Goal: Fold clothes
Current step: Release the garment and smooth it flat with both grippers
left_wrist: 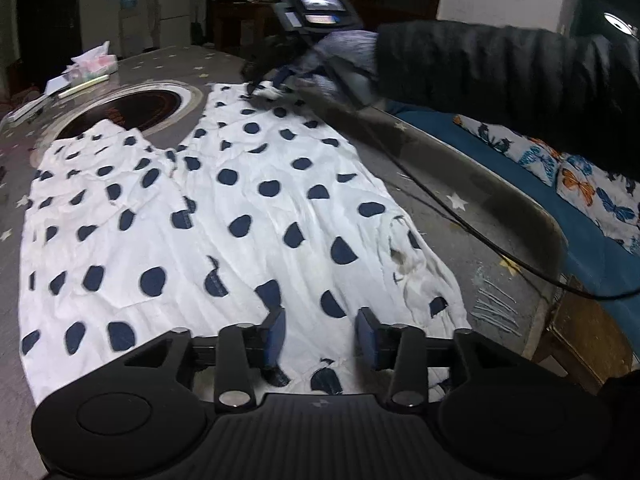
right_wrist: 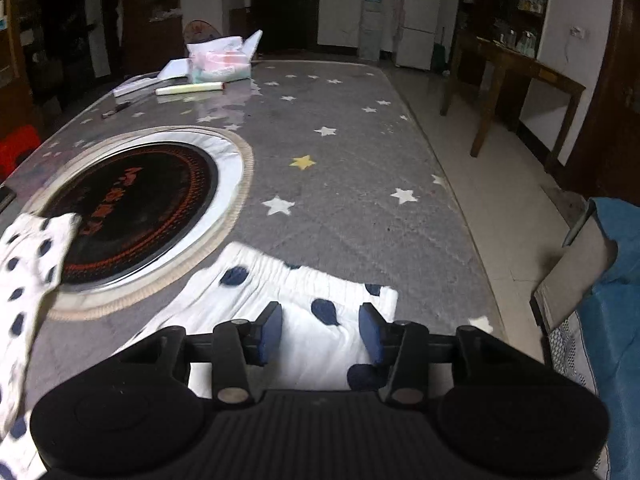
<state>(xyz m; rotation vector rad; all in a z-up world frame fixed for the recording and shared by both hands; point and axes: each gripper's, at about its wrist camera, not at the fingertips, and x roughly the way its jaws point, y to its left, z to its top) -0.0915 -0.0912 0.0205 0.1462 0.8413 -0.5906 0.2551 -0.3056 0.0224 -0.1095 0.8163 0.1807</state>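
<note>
A white garment with navy dots (left_wrist: pixel 224 216) lies spread flat on the grey star-patterned table cover (left_wrist: pixel 452 200). My left gripper (left_wrist: pixel 320 336) hovers open just above its near edge, with nothing between the blue pads. At the far end a person's dark sleeve (left_wrist: pixel 500 64) holds my right gripper (left_wrist: pixel 264 90) down on the cloth. In the right wrist view the right gripper (right_wrist: pixel 322 334) is open over the garment's gathered elastic edge (right_wrist: pixel 296 276). Another part of the garment (right_wrist: pixel 28 264) lies to the left, overlapping the hob.
A round black hob (right_wrist: pixel 136 204) with a pale rim is set into the table. A tissue pack (right_wrist: pixel 220 60), a pale tube (right_wrist: pixel 188 88) and papers lie at the far end. A black cable (left_wrist: pixel 460 216) crosses the table's right side. A blue seat with a butterfly cushion (left_wrist: pixel 580 188) stands beside it.
</note>
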